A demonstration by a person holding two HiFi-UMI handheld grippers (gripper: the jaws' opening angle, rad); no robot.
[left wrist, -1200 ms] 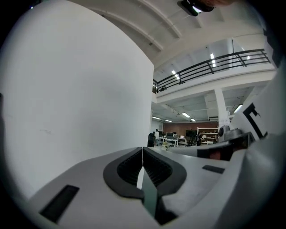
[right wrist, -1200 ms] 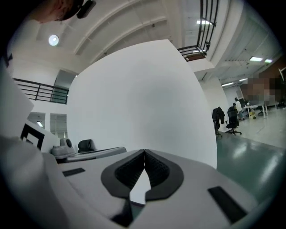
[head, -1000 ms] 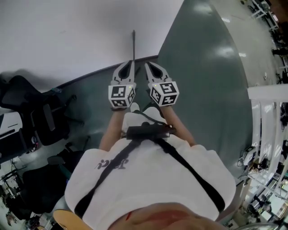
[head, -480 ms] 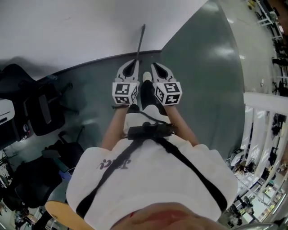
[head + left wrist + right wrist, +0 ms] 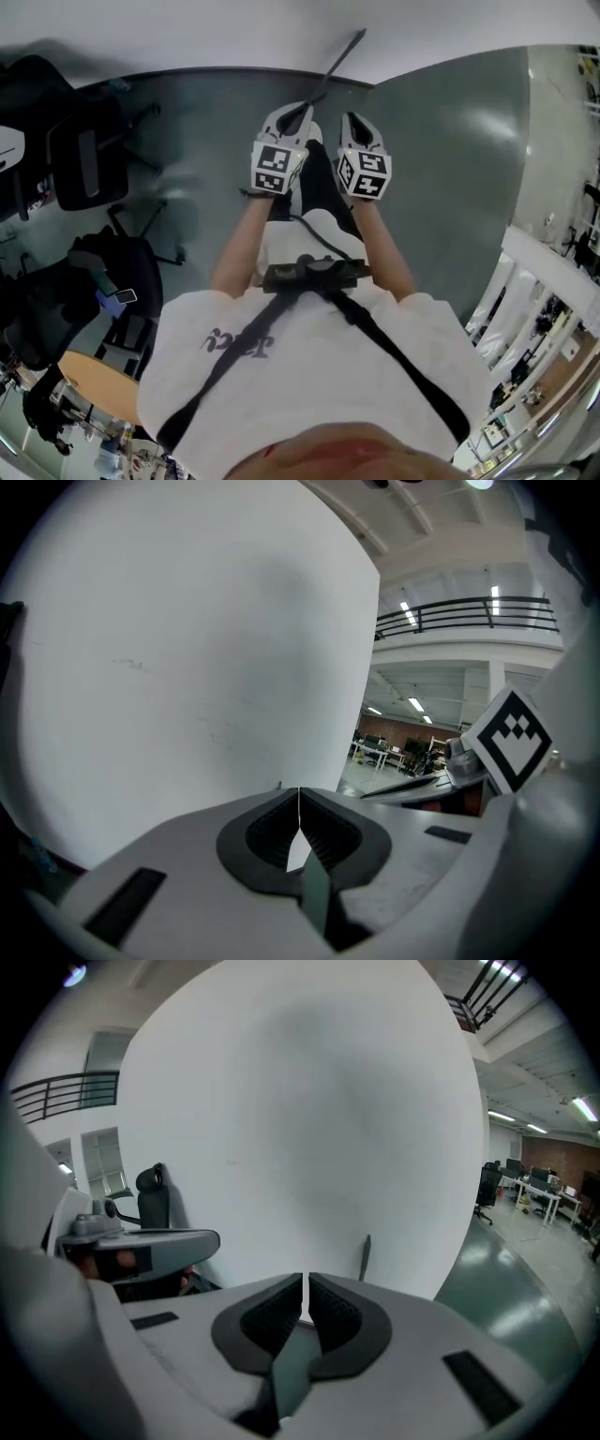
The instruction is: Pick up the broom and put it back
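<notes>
A dark broom handle (image 5: 342, 61) leans against the white wall just beyond both grippers; its head is hidden behind them. The same handle shows as a thin upright stick (image 5: 365, 1257) in the right gripper view. My left gripper (image 5: 298, 112) is shut and empty, its tips close to the handle's lower part. My right gripper (image 5: 357, 120) is beside it on the right, also shut with nothing in it. In their own views the left gripper (image 5: 299, 803) and the right gripper (image 5: 306, 1288) face the blank wall.
Black office chairs (image 5: 84, 159) stand on the green floor at the left. A round wooden table (image 5: 89, 389) is at the lower left. A white railing (image 5: 553, 272) runs along the right. The white wall (image 5: 187, 28) closes off the far side.
Both grippers have sunk toward the floor and drawn nearer to the wall. The broom handle now slants to the upper right in the head view. Both jaws stay shut.
</notes>
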